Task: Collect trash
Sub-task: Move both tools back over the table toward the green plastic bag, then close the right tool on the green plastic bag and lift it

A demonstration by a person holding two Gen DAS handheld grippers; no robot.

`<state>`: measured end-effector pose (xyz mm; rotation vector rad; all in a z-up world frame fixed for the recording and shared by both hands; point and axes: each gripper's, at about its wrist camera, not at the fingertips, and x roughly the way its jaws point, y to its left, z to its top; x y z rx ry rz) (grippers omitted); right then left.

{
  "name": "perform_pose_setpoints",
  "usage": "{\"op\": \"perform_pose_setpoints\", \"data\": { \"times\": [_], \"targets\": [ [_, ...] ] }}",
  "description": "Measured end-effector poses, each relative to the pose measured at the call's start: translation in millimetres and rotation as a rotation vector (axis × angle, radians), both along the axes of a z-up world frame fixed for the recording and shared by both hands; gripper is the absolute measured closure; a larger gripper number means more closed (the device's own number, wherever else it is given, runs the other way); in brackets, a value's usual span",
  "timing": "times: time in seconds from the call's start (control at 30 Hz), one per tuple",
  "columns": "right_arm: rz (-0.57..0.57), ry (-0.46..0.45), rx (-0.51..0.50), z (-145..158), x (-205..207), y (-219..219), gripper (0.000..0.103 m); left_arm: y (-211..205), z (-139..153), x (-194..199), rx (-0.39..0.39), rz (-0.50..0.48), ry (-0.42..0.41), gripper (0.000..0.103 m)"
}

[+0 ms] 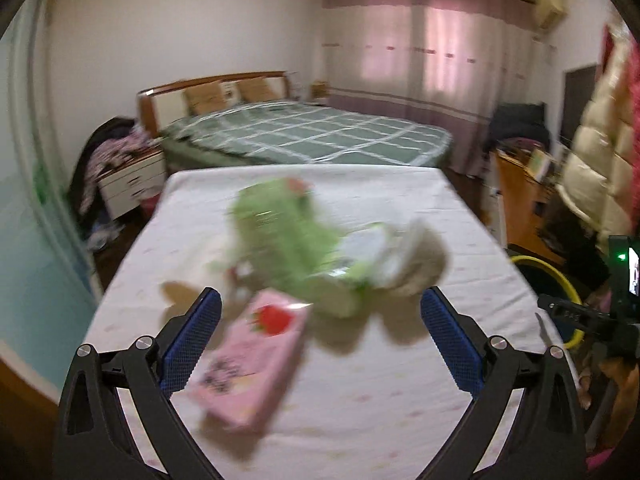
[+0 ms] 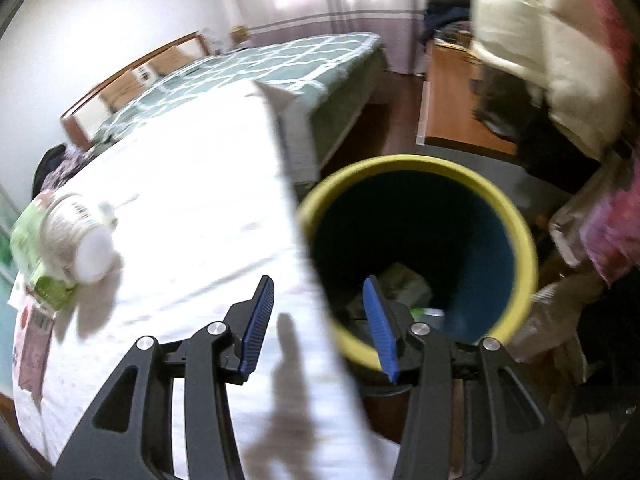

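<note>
A home bedroom: made bed (image 1: 308, 136), wooden headboard (image 1: 212, 94), pink curtains (image 1: 424, 52).

Pink strawberry carton (image 1: 256, 356), green packet (image 1: 292, 240), white bottle (image 2: 78, 236) on bedsheet, yellow-rimmed bin (image 2: 416, 256) beside.

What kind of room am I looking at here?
Most likely a lived-in bedroom in a home. There is a bed with a green checked cover and wooden headboard, long pink curtains over the window, and a nightstand piled with clothes.

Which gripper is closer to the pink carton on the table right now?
Left. The left gripper hangs open right over the pink carton; the right gripper is at the table's other edge, beside the yellow-rimmed bin.
</note>
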<state>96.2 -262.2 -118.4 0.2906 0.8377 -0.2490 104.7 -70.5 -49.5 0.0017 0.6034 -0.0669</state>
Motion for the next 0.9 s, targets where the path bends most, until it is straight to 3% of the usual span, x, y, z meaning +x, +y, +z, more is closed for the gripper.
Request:
{"op": "perform_pose_setpoints", "data": {
  "times": [0.17, 0.6, 0.9],
  "targets": [
    [0.122, -0.011, -0.007, 8.3, 24.6, 55.1, 0.058, 50.8, -5.6, -5.4, -0.007, 0.106, -0.003, 0.005],
    [0.431, -0.142, -0.041, 70.3, 65.0, 193.2, 0.056, 87.3, 1.3, -9.4, 0.019, 0.226, -0.045, 0.005],
    [0.607, -0.129, -0.104, 72.8, 106.1, 302.1, 0.045, 120.5, -1.0, -13.1, 0.014, 0.298, -0.043, 0.005]
  ]
}}
